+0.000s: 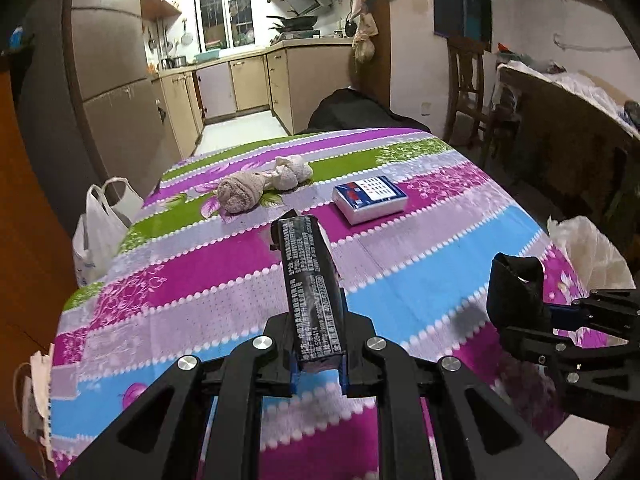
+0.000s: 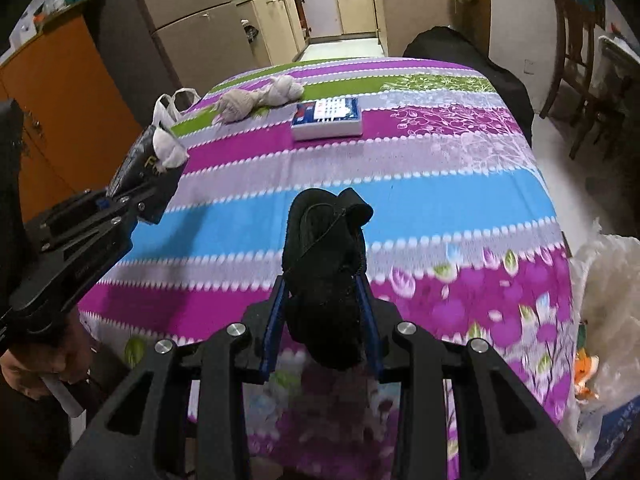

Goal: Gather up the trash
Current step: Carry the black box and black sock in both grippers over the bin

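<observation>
My left gripper (image 1: 316, 320) is shut on a long black packet (image 1: 306, 280) printed with white text, held above the striped tablecloth (image 1: 420, 280). In the right wrist view that left gripper (image 2: 148, 196) shows at the left, with the black packet (image 2: 136, 164) and a bit of white tissue (image 2: 168, 148) in it. My right gripper (image 2: 322, 284) is shut on a crumpled black wad (image 2: 324, 264) between its blue pads. The left wrist view shows the right gripper (image 1: 516, 312) with the black wad (image 1: 516, 280) at the table's right side. Two crumpled beige wads (image 1: 260, 184) (image 2: 256, 98) lie at the far end.
A blue and white tissue pack (image 1: 370, 198) (image 2: 328, 118) lies beside the beige wads. A white plastic bag (image 1: 104, 232) (image 2: 172, 104) hangs at the table's left edge, another white bag (image 1: 588, 248) (image 2: 608, 280) at its right. Chairs and a kitchen stand beyond.
</observation>
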Tool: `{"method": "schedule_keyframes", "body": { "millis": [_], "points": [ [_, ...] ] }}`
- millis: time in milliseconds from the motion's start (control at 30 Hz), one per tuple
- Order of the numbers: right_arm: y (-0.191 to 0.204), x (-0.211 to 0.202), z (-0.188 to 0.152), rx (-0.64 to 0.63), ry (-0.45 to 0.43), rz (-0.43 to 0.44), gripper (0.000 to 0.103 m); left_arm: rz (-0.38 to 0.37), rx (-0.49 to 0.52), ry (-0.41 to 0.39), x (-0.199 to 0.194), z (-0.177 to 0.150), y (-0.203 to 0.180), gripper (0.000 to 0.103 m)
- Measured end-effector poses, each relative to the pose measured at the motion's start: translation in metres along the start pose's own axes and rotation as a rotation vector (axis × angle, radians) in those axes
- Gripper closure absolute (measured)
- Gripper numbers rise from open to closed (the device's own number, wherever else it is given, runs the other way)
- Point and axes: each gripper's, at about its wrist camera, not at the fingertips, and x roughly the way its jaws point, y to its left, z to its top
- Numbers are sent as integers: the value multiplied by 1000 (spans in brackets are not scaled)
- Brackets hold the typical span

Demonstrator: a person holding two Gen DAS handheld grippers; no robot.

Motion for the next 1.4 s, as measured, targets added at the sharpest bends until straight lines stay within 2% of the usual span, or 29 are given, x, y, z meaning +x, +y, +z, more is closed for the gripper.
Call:
{"method": "schedule_keyframes", "body": {
  "millis": [267, 467, 1067, 1400],
  "points": [
    [-7, -39, -3, -10, -48, -52, 71, 23, 70, -52, -28, 3, -25, 88],
    [-29, -70, -4, -10, -73, -124, 71, -1, 129, -86, -38, 18, -57, 88],
    [-159, -145, -25, 137, -61, -341, 71, -128, 373, -131, -32, 53, -195, 88],
    [-210, -164, -44, 198, -16, -420, 71, -265, 495, -81, -11, 60, -282, 88]
  ]
}}
